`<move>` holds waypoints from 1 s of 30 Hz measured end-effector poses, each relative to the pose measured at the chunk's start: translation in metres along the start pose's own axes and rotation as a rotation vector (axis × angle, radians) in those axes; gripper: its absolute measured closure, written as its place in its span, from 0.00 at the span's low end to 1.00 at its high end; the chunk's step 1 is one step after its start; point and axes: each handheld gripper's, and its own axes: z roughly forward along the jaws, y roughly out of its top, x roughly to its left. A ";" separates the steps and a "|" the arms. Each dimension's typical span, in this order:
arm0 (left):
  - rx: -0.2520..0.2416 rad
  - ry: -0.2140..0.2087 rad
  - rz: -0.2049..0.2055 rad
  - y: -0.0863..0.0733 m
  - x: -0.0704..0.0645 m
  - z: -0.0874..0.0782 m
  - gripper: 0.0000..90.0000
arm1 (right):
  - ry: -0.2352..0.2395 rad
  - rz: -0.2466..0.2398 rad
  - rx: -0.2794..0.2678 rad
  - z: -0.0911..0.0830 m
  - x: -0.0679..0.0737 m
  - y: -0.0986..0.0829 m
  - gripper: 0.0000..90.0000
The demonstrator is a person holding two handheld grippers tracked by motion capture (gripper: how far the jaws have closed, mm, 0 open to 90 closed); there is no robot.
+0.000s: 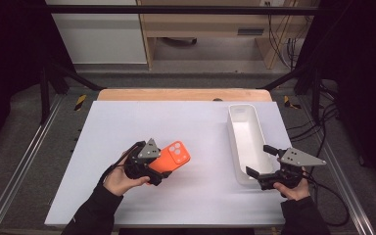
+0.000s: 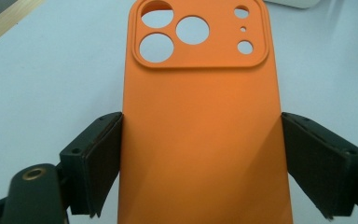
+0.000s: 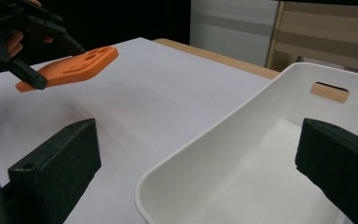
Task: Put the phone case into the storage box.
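Note:
An orange phone case (image 1: 174, 157) with camera cutouts is held by its long edges in my left gripper (image 1: 152, 162), left of the mat's centre. In the left gripper view both pads press the sides of the phone case (image 2: 200, 140), so that gripper (image 2: 200, 164) is shut on it. The right gripper view shows the case (image 3: 74, 67) tilted and lifted off the mat in the left gripper (image 3: 28, 49). My right gripper (image 1: 258, 160) is open at the near end of a long white bin (image 1: 231, 132). Its jaws straddle the bin's near end wall (image 3: 177, 172) without touching it.
A white mat (image 1: 127, 122) covers the table, with a wooden edge (image 1: 176, 94) at the far side. The bin (image 3: 261, 182) has nothing in it and a handle slot (image 3: 329, 92) at its far end. Black frame posts and cables stand beside the table.

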 end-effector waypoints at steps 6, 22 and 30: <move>0.004 -0.008 0.017 0.001 -0.004 0.004 0.17 | 0.006 -0.016 0.009 0.002 0.003 0.001 0.00; 0.002 -0.032 0.068 0.006 -0.017 0.009 0.17 | 0.031 -0.053 0.048 0.010 0.011 0.004 0.00; -0.005 -0.050 0.091 0.009 -0.025 0.011 0.17 | 0.043 -0.084 0.053 0.013 0.017 0.007 0.00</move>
